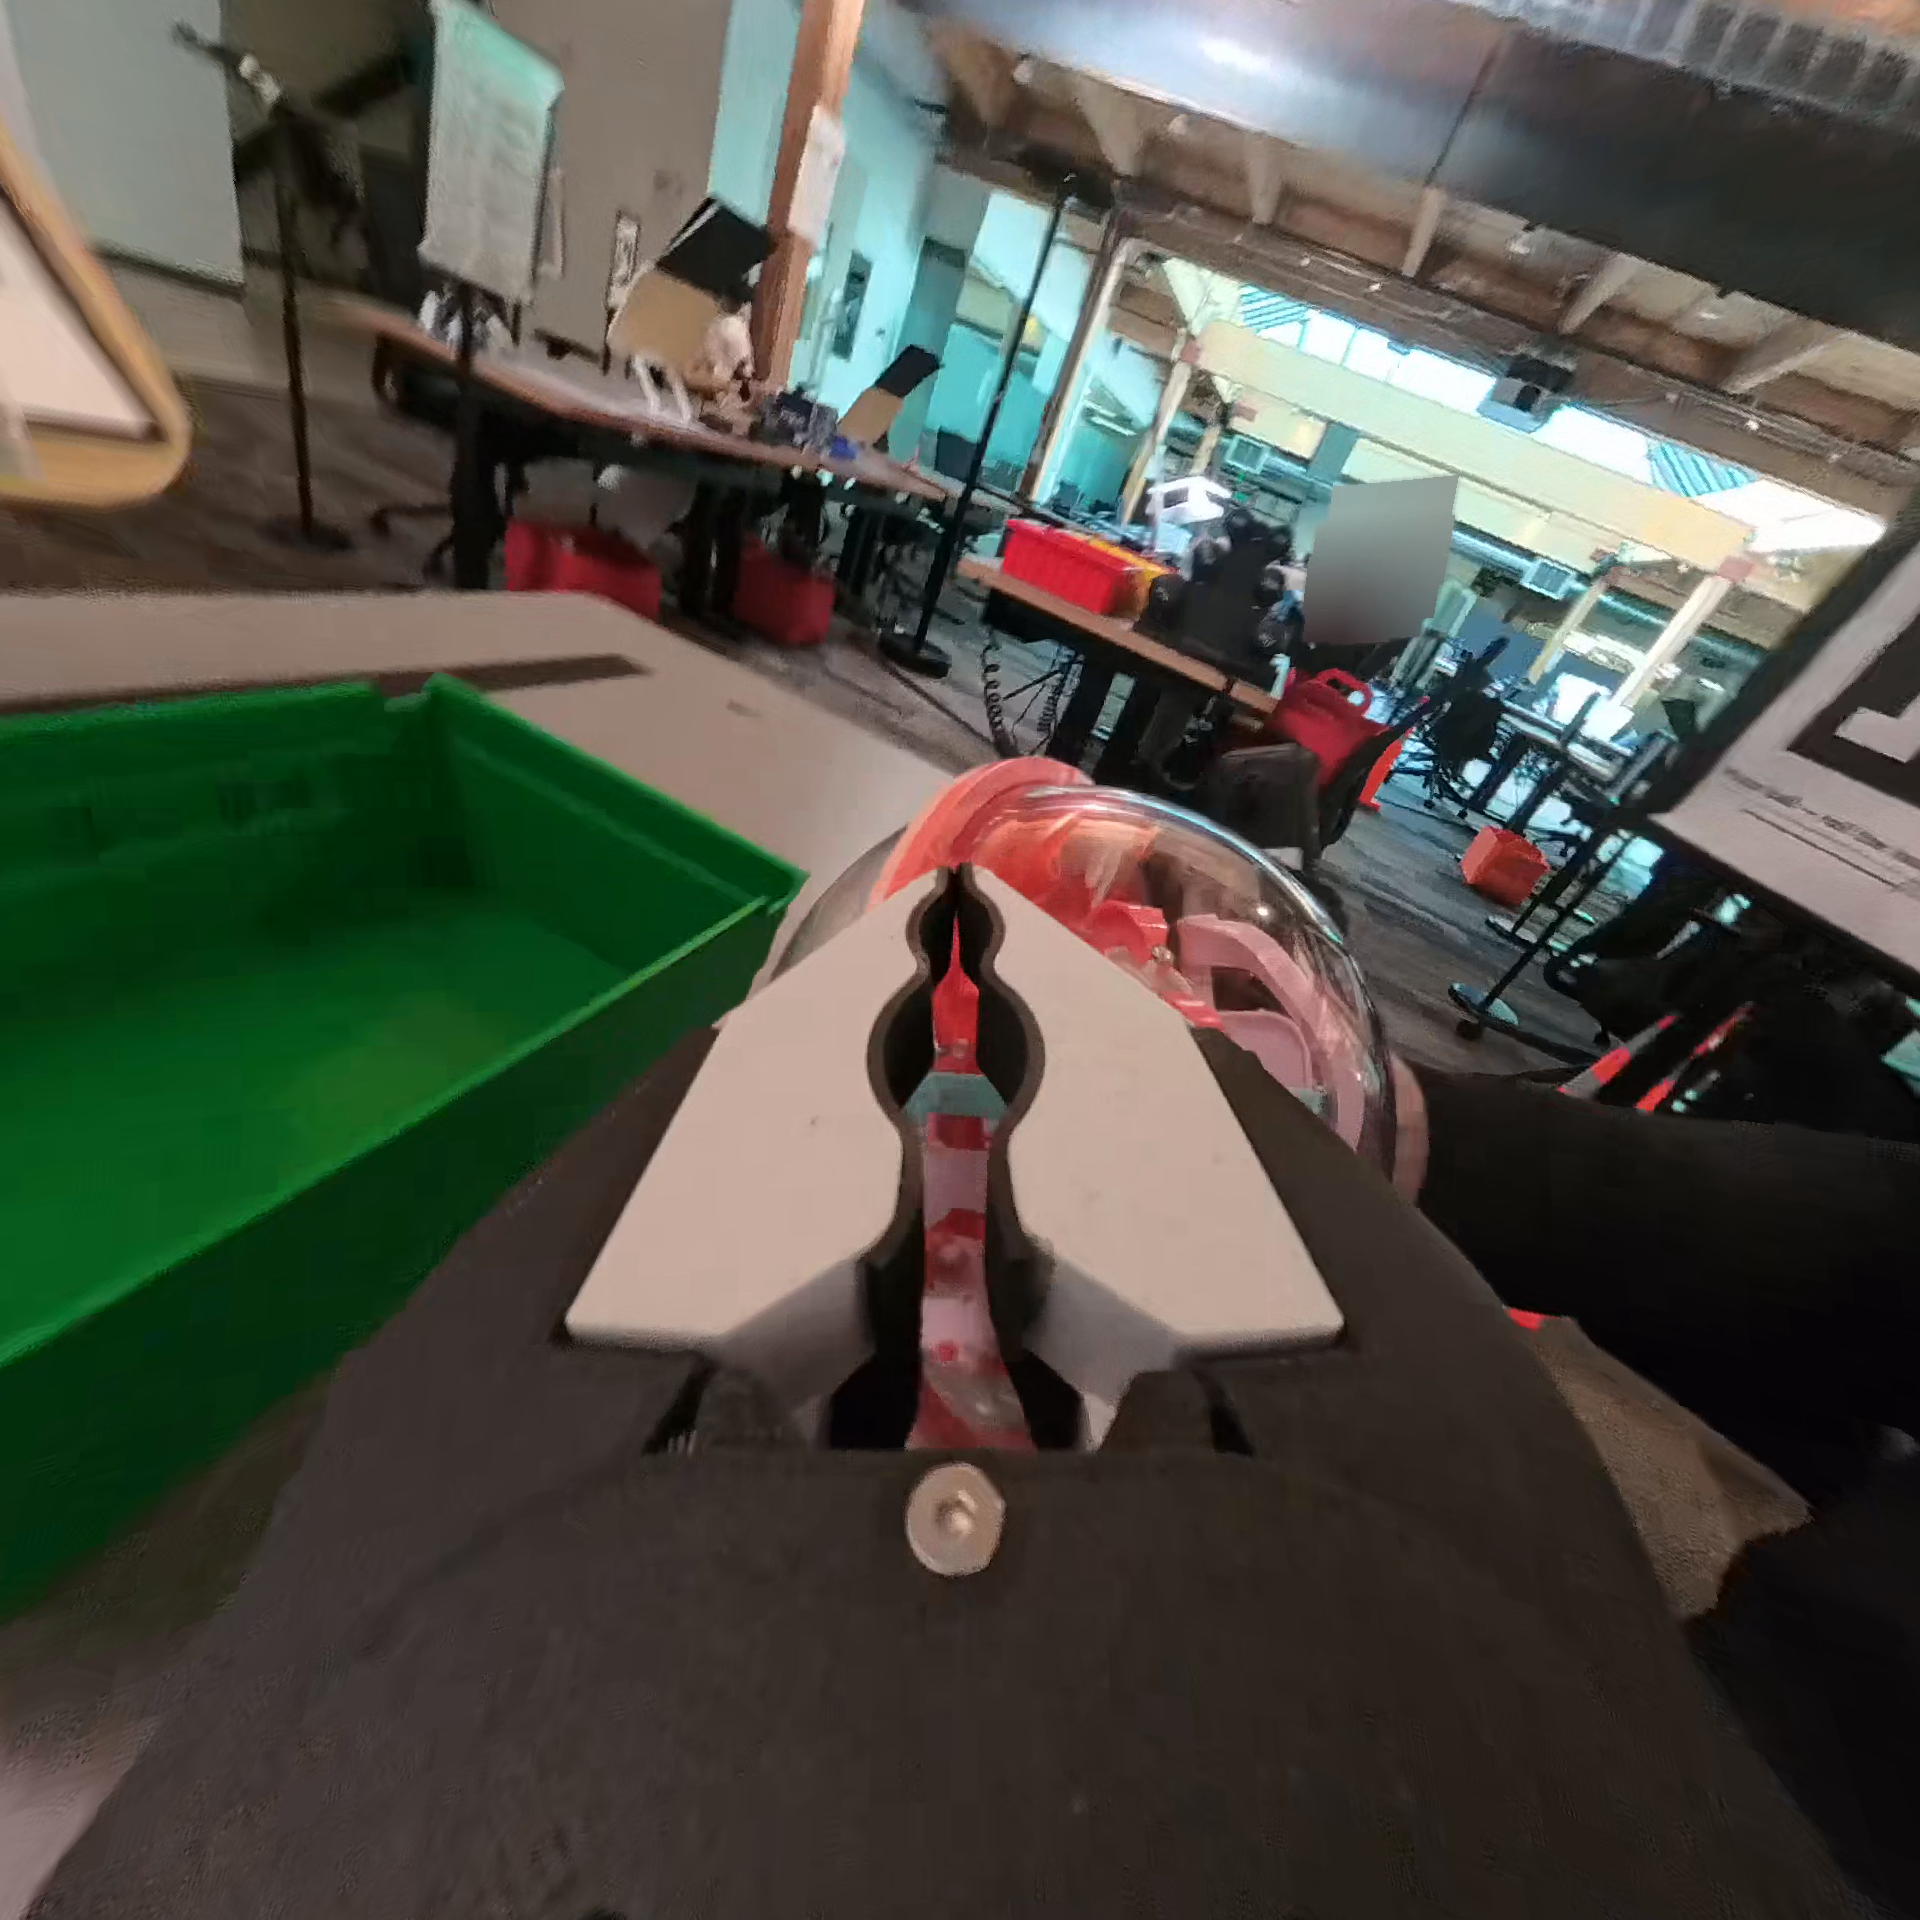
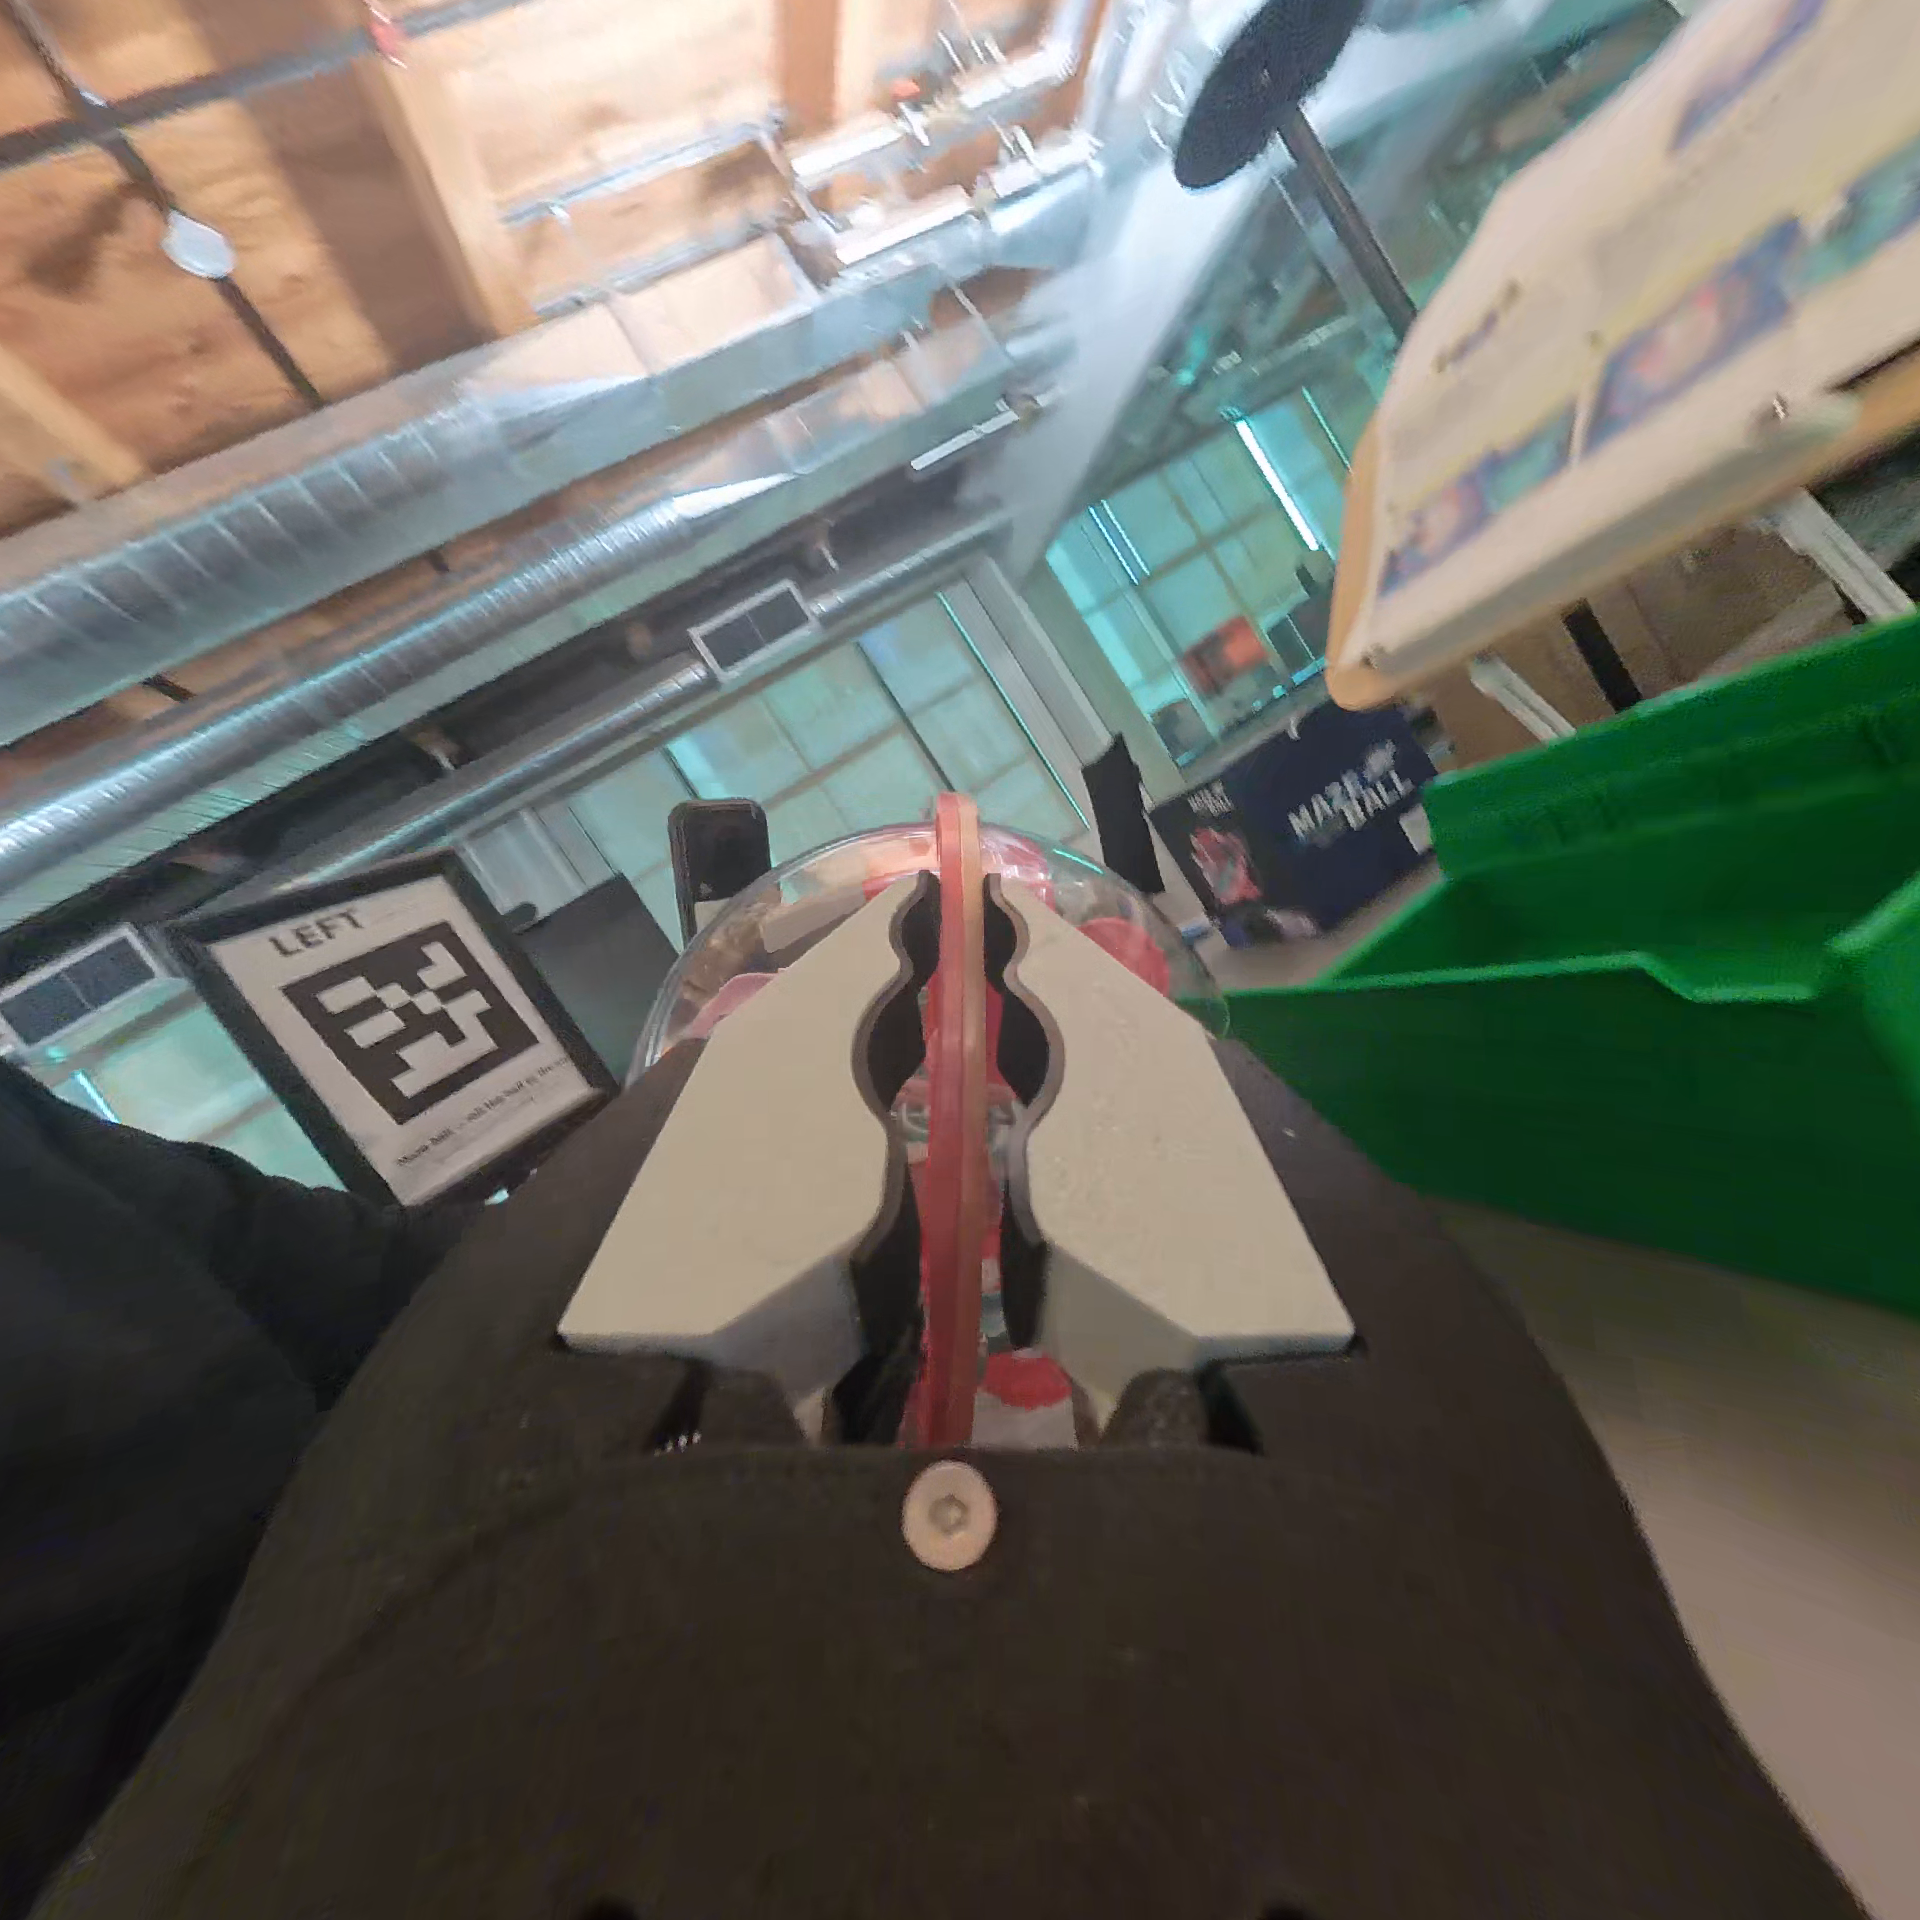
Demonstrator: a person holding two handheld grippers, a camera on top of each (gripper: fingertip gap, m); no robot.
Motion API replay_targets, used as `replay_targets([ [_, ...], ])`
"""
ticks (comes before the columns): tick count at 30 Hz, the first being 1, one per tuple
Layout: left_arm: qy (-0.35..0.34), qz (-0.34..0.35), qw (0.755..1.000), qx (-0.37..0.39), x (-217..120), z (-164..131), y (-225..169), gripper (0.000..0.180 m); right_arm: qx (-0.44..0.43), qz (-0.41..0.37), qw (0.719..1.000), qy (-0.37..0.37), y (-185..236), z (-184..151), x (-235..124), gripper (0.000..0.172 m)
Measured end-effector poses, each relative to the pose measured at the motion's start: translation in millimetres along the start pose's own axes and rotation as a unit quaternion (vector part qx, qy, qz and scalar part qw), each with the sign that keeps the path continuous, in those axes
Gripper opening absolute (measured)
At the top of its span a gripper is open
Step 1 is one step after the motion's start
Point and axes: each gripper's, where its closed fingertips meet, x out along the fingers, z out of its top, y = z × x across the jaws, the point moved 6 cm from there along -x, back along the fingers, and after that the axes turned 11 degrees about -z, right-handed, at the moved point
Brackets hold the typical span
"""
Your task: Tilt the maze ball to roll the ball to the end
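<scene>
Ahead of left gripper (image 1: 958, 883): maze ball (image 1: 1195, 914), clear hard shell, likely light, slippery, brittle; jaws pinch its red rim; green bin (image 1: 364, 935) close at left, could block tilt; right wrist view: right gripper (image 2: 958, 888) clamps same red rim (image 2: 956, 831), best hold; marker card (image 2: 416, 1018) left, bin right.

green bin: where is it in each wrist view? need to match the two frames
Left wrist view: green bin fills the left side, left of the left gripper, open interior facing the camera.
Right wrist view: green bin sits at the right edge, right of the right gripper, seen from its outer wall.
Shared landmark: the clear maze ball with its red ring, at both grippers' fingertips.
</scene>
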Motion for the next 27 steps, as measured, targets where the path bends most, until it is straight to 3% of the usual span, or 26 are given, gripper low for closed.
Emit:
replay_targets([
  [2,0.000,-0.004,0.999,-0.044,-3.1,-12.8,16.6,0.000,0.008,-0.016,1.000,0.022,-11.6,-10.7,3.7,0.006],
  [6,0.033,-0.028,0.998,-0.054,-5.2,-30.7,29.6,0.000,0.025,-0.030,0.998,0.054,-28.8,-24.4,2.9,0.006],
  [11,0.090,-0.045,0.988,-0.121,-30.0,-57.6,58.4,0.024,0.041,-0.036,0.996,0.069,-43.7,-32.7,-0.9,0.006],
  [14,0.112,-0.038,0.982,-0.145,-40.9,-74.6,68.3,0.028,0.046,-0.035,0.996,0.063,-47.8,-31.7,-3.5,0.006],
  [21,0.100,-0.099,0.961,-0.240,-31.6,-90.5,95.8,0.037,0.051,-0.004,0.997,0.064,-51.7,-30.1,-7.5,0.006],
  [27,0.062,-0.195,0.952,-0.226,-23.5,-81.8,84.9,0.042,0.051,0.047,0.996,0.058,-42.5,-20.7,-13.0,0.006],
])
